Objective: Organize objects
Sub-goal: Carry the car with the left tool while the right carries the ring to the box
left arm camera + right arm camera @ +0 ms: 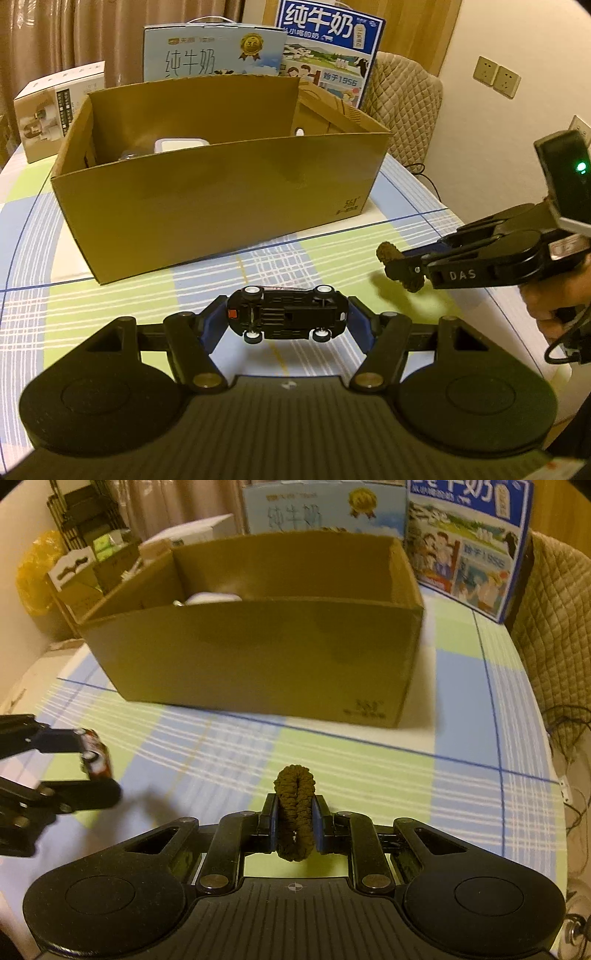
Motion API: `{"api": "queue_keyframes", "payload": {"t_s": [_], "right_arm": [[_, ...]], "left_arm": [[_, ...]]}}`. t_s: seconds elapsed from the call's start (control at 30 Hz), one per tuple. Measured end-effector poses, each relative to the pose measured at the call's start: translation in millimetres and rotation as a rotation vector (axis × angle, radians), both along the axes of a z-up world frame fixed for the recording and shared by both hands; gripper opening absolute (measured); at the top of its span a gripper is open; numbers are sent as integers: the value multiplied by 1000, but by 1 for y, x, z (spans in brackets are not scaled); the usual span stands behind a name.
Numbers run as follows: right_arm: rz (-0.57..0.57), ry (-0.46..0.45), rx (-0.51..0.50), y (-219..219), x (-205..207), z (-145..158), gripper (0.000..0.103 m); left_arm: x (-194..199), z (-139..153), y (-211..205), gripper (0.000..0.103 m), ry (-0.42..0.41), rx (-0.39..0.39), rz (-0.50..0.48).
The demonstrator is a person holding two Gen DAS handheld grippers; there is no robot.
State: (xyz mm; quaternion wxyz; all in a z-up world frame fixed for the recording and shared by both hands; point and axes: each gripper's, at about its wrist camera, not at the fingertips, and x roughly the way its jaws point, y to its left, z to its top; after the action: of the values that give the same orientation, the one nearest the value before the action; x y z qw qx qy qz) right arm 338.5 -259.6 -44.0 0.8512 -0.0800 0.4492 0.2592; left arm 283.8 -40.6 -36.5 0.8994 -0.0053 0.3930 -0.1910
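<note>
A black toy car (286, 314) hangs above the checked tablecloth, its underside and white wheels facing the left wrist camera, with my left gripper (286, 319) shut on its two ends. From the right wrist view the same car (96, 758) shows at the far left between the left gripper's fingers (85, 794). My right gripper (294, 821) is shut on a brown braided hair tie (294, 814), squeezed flat and lifted off the cloth. In the left wrist view that hair tie (400, 267) and right gripper (402, 269) sit at the right. An open cardboard box (221, 192) stands behind both.
Inside the cardboard box (258, 653) lies a white object (181, 144). Two milk cartons (325, 48) and a small white box (55, 107) stand behind it. A quilted chair back (406, 107) is at the table's right edge. A hand (554, 302) holds the right gripper's handle.
</note>
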Motion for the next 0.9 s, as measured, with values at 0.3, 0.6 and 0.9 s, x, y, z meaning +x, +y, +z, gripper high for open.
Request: {"api": "queue_keyframes", "payload": {"t_s": [0.3,0.6,0.9], "right_arm": [[44,-44,47,21,-7,17,15],[47,-46,56,24,-6,20,15],[52,-42,57,25,-9,20,15]], "left_arm": [[2,1,7,63,5,12,25],[3,1,7,63,9,16,29],[5,2,5,63,9,21,31]]}}
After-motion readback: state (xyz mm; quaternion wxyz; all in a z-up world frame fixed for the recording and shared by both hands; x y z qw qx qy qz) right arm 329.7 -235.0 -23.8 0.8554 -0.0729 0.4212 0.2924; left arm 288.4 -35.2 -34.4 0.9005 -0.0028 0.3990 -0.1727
